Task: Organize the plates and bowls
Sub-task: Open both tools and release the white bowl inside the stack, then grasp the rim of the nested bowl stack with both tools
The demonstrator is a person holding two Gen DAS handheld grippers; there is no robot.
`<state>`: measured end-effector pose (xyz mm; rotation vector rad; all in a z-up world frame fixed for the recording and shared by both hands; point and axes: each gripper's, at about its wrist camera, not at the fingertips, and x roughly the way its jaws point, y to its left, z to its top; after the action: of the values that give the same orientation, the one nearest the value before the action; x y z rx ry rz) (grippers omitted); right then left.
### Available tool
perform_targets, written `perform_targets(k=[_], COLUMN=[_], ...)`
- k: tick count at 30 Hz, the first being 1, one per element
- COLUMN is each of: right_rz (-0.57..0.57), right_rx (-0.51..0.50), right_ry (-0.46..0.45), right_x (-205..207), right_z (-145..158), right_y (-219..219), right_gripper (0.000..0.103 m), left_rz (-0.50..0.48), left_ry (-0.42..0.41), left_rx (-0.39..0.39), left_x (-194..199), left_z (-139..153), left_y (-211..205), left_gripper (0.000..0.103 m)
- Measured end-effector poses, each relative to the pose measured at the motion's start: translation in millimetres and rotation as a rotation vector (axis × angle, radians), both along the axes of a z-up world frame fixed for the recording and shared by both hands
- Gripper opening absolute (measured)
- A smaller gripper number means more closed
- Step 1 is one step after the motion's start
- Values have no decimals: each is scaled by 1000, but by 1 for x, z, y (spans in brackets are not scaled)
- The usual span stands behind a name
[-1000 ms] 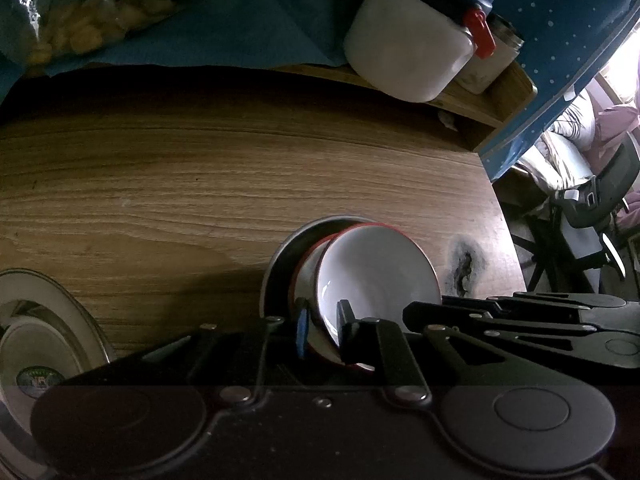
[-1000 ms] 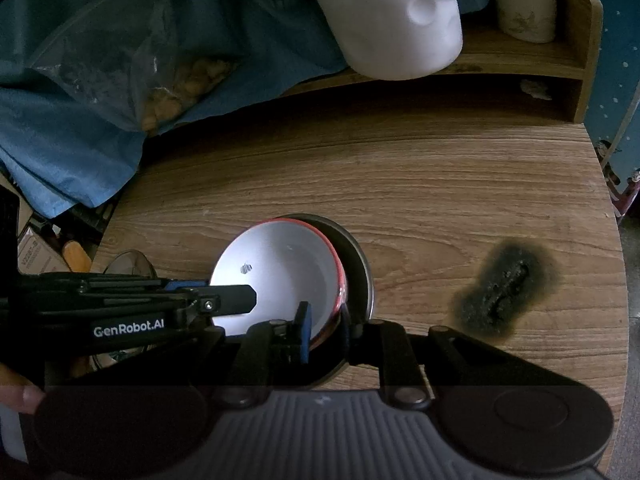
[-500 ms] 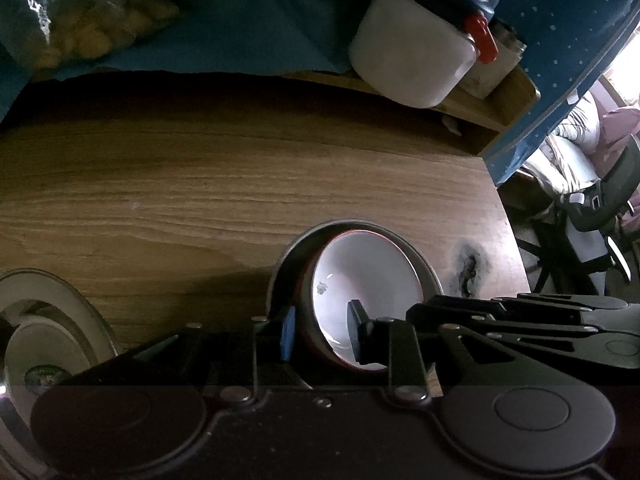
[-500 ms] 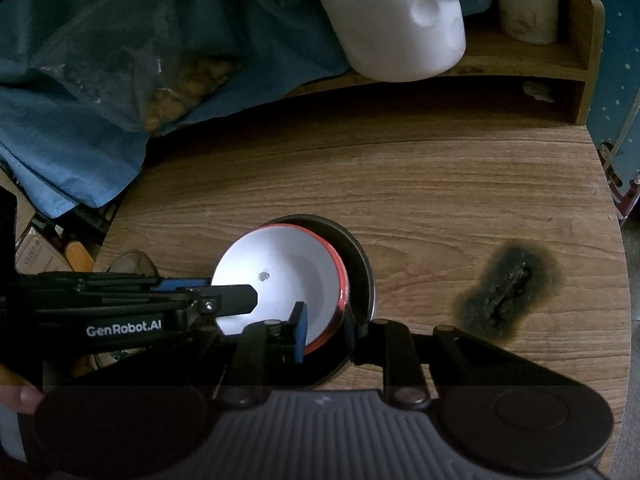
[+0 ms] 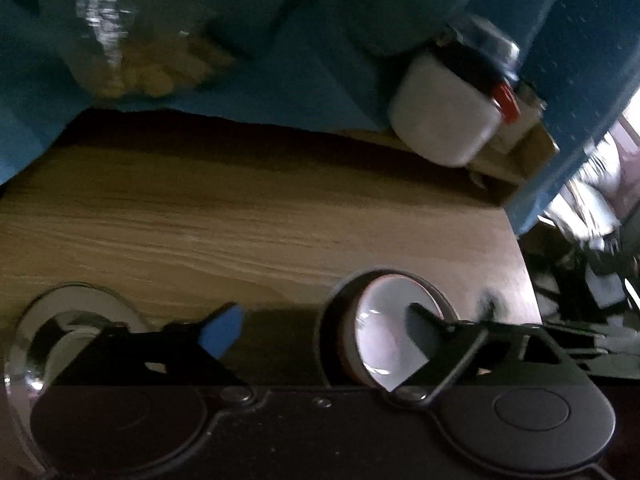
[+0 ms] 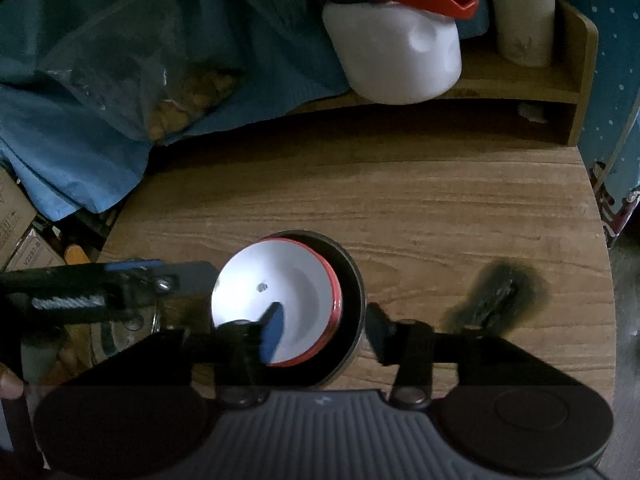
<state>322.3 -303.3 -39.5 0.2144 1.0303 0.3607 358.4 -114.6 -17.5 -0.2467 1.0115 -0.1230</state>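
- The white enamel bowl with a red rim [image 6: 280, 300] sits nested in the dark metal bowl [image 6: 354, 280], near the round wooden worktop's [image 6: 400, 208] front edge.
- Right gripper [image 6: 324, 330] fingers straddle both near rims, opening, pads clear.
- Left gripper [image 5: 320, 324] fingers are opening wide, pinching nothing.

Both views look steeply down from just behind their own gripper fingers, close over a wooden table [image 6: 440, 208]. The left wrist view sits low and to the left, blurred, facing across the tabletop [image 5: 240, 220] toward the white jug [image 5: 440, 120]. The right wrist view faces the same jug [image 6: 396, 56] from further right. Both share the red-rimmed bowl [image 5: 384, 320] [image 6: 280, 280].
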Motion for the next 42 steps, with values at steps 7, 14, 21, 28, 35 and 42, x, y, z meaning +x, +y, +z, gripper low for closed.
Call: perform_targets(k=[7, 14, 21, 28, 35, 42], right_rz=[16, 53, 41, 28, 31, 32], right_rx=[-26, -65, -179, -212, -226, -237], right_ry=[-2, -27, -45, -7, 15, 39], right_x=[4, 6, 8, 8, 9, 10], right_z=[3, 5, 3, -5, -10, -16], right_y=[0, -3, -12, -19, -21, -25], right_gripper=[86, 102, 103, 103, 103, 103], left_rz=[97, 130, 134, 94, 69, 38], left_ry=[6, 33, 93, 109, 114, 122], left_rx=[77, 122, 150, 206, 218, 267], left_x=[-4, -13, -21, -21, -17, -11], left_z=[-6, -15, -27, -32, -36, -40], left_y=[16, 19, 13, 3, -7, -18], left_gripper=[102, 102, 102, 102, 102, 102])
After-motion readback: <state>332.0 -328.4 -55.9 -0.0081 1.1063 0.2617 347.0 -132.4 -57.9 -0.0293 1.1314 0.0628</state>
